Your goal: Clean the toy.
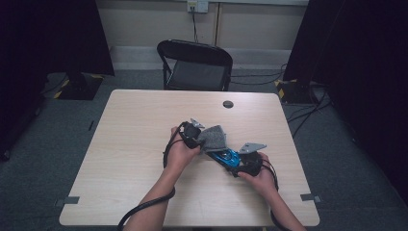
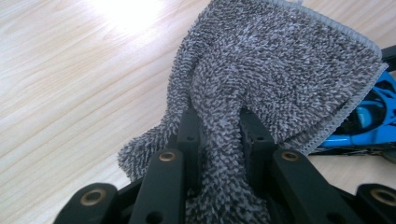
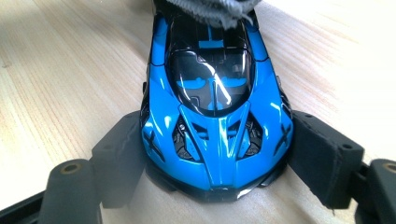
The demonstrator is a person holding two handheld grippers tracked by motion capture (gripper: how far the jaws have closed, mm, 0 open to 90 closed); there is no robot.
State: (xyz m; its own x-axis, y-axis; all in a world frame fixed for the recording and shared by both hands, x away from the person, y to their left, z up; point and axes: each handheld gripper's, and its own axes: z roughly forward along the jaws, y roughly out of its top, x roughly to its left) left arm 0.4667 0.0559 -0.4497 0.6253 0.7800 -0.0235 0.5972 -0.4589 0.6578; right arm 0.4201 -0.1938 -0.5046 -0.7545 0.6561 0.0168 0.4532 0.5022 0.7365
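At frame center, left hand-held gripper clenched on grey cloth, draped over blue toy car. Right hand-held gripper grasps car's nose, lower right of center on desk.

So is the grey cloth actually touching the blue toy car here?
Touching. In the right gripper view the grey cloth lies on the far end of the blue toy car, covering its roof edge.

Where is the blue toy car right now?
The blue toy car sits on the table, right of middle in the high view, clamped in the right gripper, with the grey cloth on its far end.
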